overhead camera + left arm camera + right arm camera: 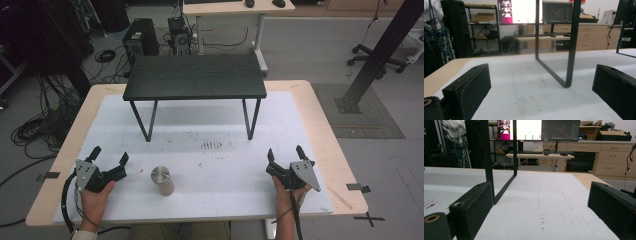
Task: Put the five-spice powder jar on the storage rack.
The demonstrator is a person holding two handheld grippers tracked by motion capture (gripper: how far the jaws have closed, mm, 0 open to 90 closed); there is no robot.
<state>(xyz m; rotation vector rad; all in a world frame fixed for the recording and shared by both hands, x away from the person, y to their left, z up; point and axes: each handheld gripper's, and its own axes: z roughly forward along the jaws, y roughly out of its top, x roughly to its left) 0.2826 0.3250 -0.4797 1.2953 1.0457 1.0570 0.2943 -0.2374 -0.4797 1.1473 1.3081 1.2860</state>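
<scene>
A small cylinder [162,180] with a metal lid and tan body stands upright on the white mat [210,165], near the front between my hands. My left gripper [109,156] rests at the front left, open, jaws empty, a hand's width left of the cylinder. My right gripper [285,152] rests at the front right, open and empty. In the left gripper view the jaws [539,90] are spread wide over bare mat, facing a black leg frame [569,62]. The right gripper view shows its jaws [539,210] wide apart, with another black leg [489,170] ahead to the left.
A small black table [195,76] on thin black legs stands across the back half of the mat. Dark specks [211,145] mark the mat in front of it. The wooden tabletop [327,145] edges the mat. Beyond are desks, monitors [520,11] and floor cables.
</scene>
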